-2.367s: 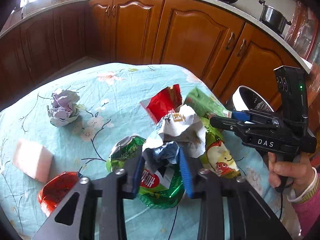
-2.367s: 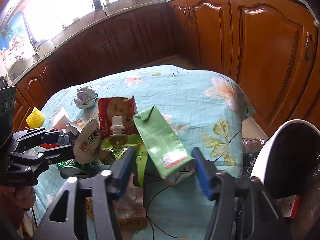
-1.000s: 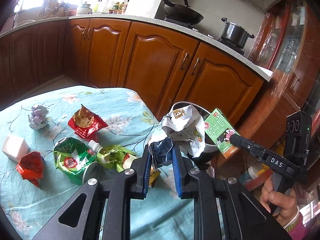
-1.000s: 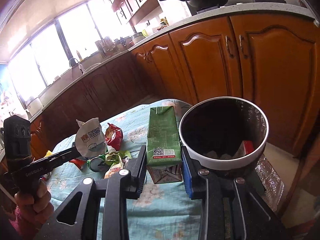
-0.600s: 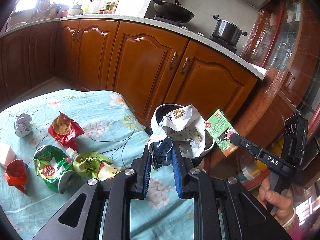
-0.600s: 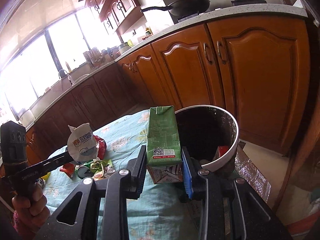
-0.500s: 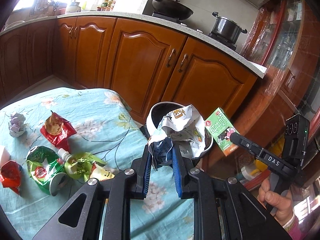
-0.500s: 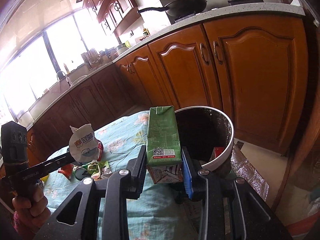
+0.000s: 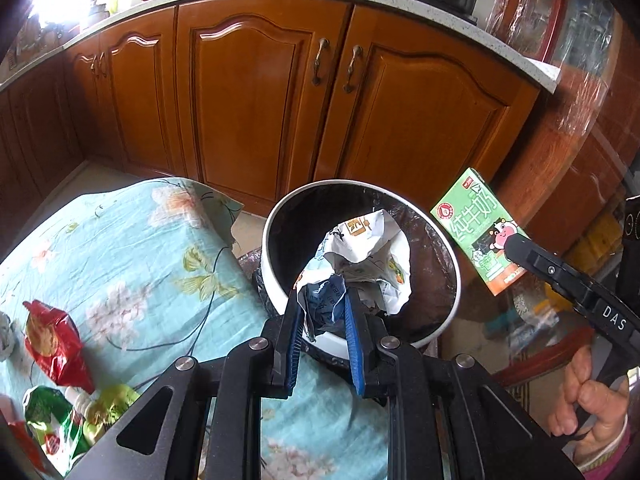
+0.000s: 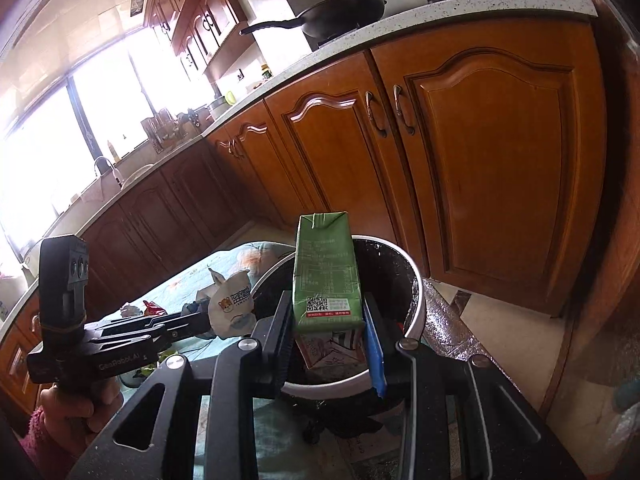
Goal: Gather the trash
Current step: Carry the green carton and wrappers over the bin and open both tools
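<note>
Crumpled paper wrapper and green milk carton held at the bin, neither released.

On the floral tablecloth [image 9: 132,248] at left, a red snack bag [image 9: 54,344] and green pouches [image 9: 60,424] await collection. The left gripper [image 9: 322,312] is clamped on the crumpled wrapper [image 9: 360,256], which hangs over the mouth of the white-rimmed trash bin [image 9: 276,216]. The right gripper [image 10: 326,332] is clamped on the milk carton [image 10: 324,268], above the near rim. Risk: the carton could strike the rim on release and tip outside; the light wrapper may cling to a pad or drift onto the floor.
</note>
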`<action>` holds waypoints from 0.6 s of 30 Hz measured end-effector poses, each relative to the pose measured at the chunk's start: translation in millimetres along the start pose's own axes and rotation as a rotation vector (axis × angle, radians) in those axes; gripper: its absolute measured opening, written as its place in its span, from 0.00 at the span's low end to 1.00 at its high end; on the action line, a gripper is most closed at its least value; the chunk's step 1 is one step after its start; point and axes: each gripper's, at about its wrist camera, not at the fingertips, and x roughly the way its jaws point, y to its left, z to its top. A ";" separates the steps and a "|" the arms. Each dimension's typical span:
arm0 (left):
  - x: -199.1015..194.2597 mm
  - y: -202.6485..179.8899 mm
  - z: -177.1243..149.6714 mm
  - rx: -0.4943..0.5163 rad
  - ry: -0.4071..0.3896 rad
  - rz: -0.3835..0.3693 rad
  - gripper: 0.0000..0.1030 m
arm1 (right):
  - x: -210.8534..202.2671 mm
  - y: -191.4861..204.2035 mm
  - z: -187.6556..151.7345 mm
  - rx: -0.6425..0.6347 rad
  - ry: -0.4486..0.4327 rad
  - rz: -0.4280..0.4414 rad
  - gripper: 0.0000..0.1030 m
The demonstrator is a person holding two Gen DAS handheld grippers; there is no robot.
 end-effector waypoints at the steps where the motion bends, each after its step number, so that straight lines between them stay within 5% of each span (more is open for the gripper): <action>1: 4.7 -1.8 3.8 0.007 0.008 0.005 0.18 | 3.5 -1.7 0.8 0.001 0.005 0.000 0.31; 18: 45.3 -20.6 16.3 0.069 0.059 0.016 0.20 | 30.6 -6.8 3.4 -0.010 0.082 -0.010 0.31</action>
